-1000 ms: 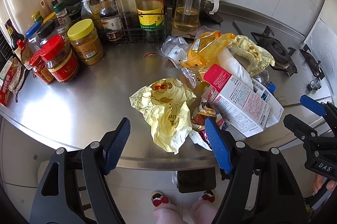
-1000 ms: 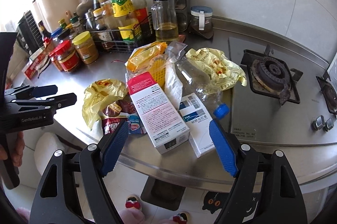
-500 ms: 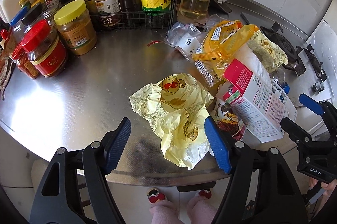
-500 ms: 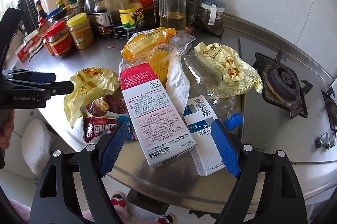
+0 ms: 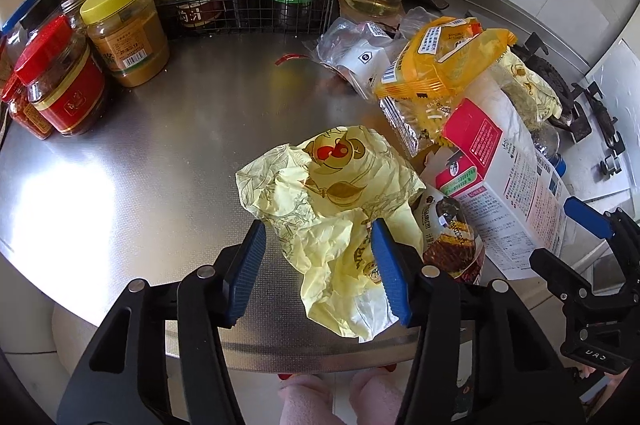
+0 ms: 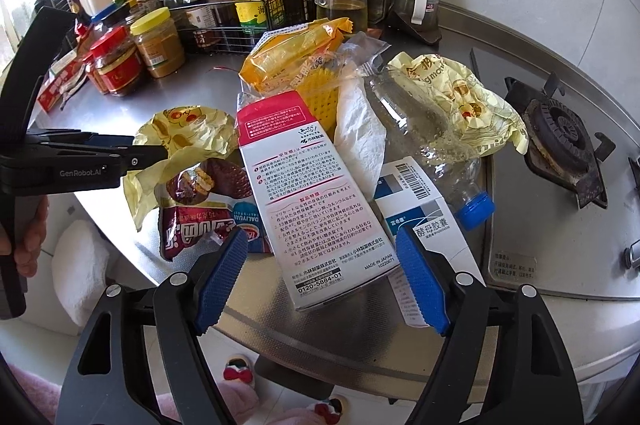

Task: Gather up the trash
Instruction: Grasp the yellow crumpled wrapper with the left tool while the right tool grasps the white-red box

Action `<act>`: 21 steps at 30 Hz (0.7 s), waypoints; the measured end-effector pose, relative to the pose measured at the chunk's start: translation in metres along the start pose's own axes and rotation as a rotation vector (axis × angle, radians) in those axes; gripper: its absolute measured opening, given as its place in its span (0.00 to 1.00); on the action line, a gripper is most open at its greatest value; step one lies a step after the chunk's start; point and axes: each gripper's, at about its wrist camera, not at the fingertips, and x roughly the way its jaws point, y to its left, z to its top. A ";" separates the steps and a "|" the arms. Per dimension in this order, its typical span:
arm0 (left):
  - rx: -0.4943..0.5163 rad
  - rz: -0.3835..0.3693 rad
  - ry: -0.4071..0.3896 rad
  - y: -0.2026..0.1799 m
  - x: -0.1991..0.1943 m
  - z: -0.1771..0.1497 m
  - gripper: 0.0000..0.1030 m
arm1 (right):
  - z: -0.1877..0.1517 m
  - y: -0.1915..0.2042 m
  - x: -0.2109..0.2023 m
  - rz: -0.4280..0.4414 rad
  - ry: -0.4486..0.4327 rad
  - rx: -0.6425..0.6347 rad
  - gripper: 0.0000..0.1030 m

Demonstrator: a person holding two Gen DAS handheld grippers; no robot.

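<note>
The left gripper (image 5: 318, 269) is a matte black plastic frame with triangular cut-outs, round silver screws at the finger joints, and 2 blue ribbed rubber pads (image 5: 390, 269); seen side-on from the right wrist camera, its body carries white "GenRobot.AI" lettering. The right gripper (image 6: 320, 281) has the same black frame, silver screws and 2 blue ridged pads (image 6: 420, 285). A bare-skinned hand (image 6: 24, 237) shows at the left edge of the right wrist view, and fuzzy pink slippers (image 5: 332, 399) show below.
</note>
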 end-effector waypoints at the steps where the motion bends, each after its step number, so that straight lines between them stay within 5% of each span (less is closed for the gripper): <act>1: 0.001 0.000 0.000 0.000 0.000 -0.001 0.48 | 0.000 0.001 0.000 0.001 0.000 -0.004 0.75; 17: 0.031 0.007 -0.019 0.001 0.006 0.002 0.39 | -0.008 0.012 0.022 -0.006 0.044 -0.037 0.64; 21: 0.037 0.012 -0.031 0.002 0.005 0.004 0.28 | -0.007 0.012 0.020 -0.008 0.028 -0.038 0.63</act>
